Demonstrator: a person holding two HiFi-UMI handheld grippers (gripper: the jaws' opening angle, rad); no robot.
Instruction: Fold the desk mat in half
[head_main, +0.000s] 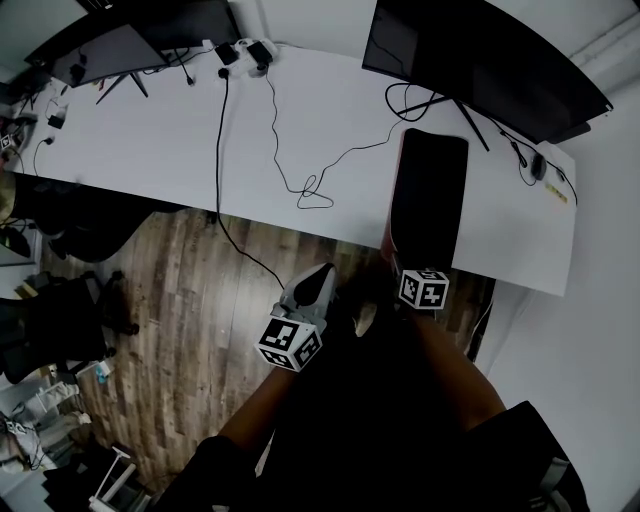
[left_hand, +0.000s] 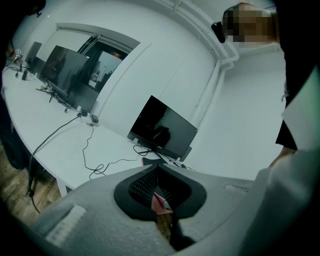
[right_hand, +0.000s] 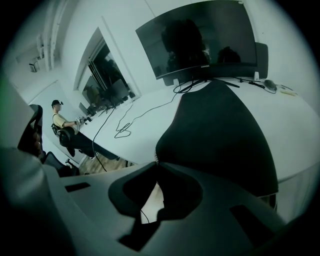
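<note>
In the head view, the white desk ran across the top. The dark desk mat lay at about 2 o'clock in front of the right monitor, with red showing along its left edge and its near end at the desk's front edge. Your right gripper sat at that near end, just past centre toward 3 o'clock. Your left gripper hung beside it at centre, over the wooden floor and apart from the mat. A loose cable trailed over the desk at 12 o'clock.

In the left gripper view, your left gripper had its jaws clenched tip to tip with nothing pinched at the tips. A small red scrap showed in the gap lower down, and you could not tell what it was. Past the tips, at 12 o'clock, stood the right monitor, with a red sliver of the desk mat at its foot.

In the right gripper view, your right gripper had its jaws closed on the near left edge of the desk mat. The mat spread from the tips toward 2 o'clock, up to the right monitor. The cable lay on the desk at 10 o'clock, and a seated person showed at 9 o'clock.
</note>
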